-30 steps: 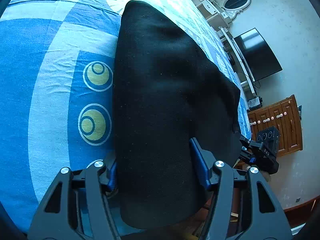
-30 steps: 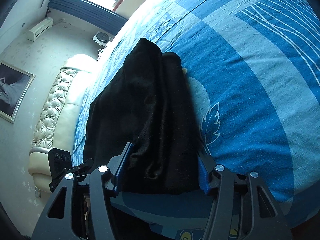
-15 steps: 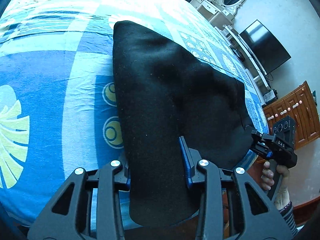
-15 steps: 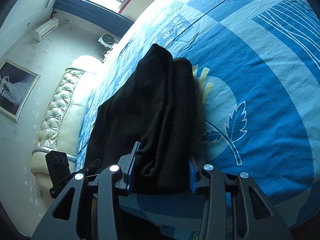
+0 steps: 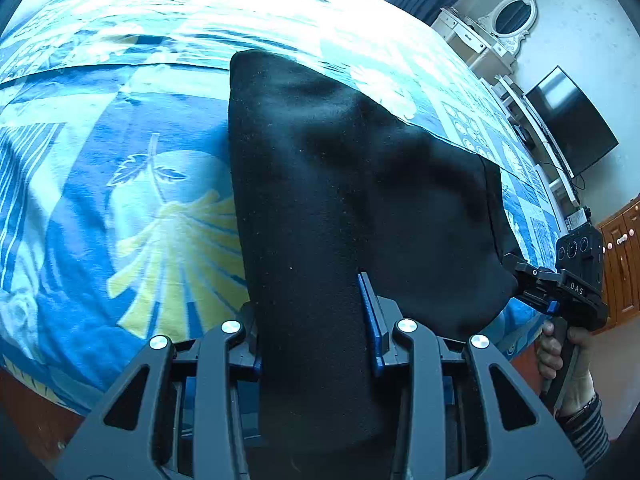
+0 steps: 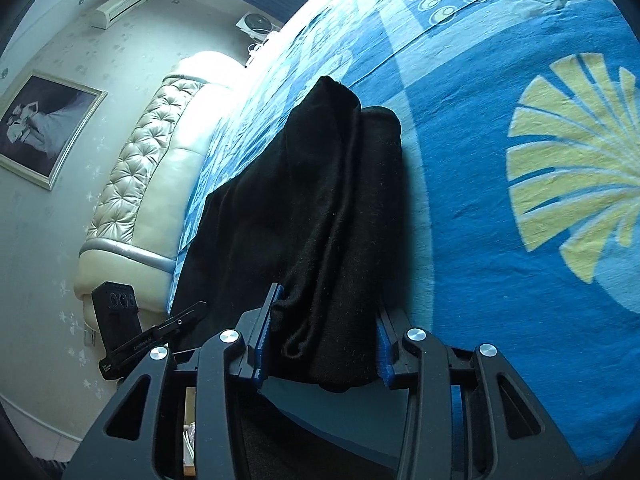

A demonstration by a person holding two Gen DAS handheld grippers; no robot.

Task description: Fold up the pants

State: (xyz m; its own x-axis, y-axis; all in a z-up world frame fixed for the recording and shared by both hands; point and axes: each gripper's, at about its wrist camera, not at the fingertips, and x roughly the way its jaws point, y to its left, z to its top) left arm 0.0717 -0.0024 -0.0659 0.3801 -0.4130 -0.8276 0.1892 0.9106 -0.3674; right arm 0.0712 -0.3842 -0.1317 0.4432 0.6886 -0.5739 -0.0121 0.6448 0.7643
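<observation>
**A:** Where are the pants point(image 5: 340, 184) right now?

**B:** On the bed point(image 5: 132, 208), over the blue patterned cover, near its edge. They lie as one long dark strip, and in the right wrist view two layers sit side by side, so I judge the legs are already laid together lengthwise.

**A:** And the claws?

**B:** Both are clenched on cloth. The left claw point(image 5: 316, 320) has a thick bunch of the pants between its blue pads, which press on it from both sides. The right claw point(image 6: 322, 340) grips the other corner of that same near end, its pads tight against the bunched fabric. In the left view you can see the right claw out at the side with the person's hand point(image 5: 560, 356) on its handle, pinching the edge.

**A:** So how far along?

**B:** About midway, I'd say. The lengthwise fold looks done. What is left is the crosswise fold: the held end carried over to the far end, laid down, released and smoothed. The far end lies flat and unheld.
</observation>
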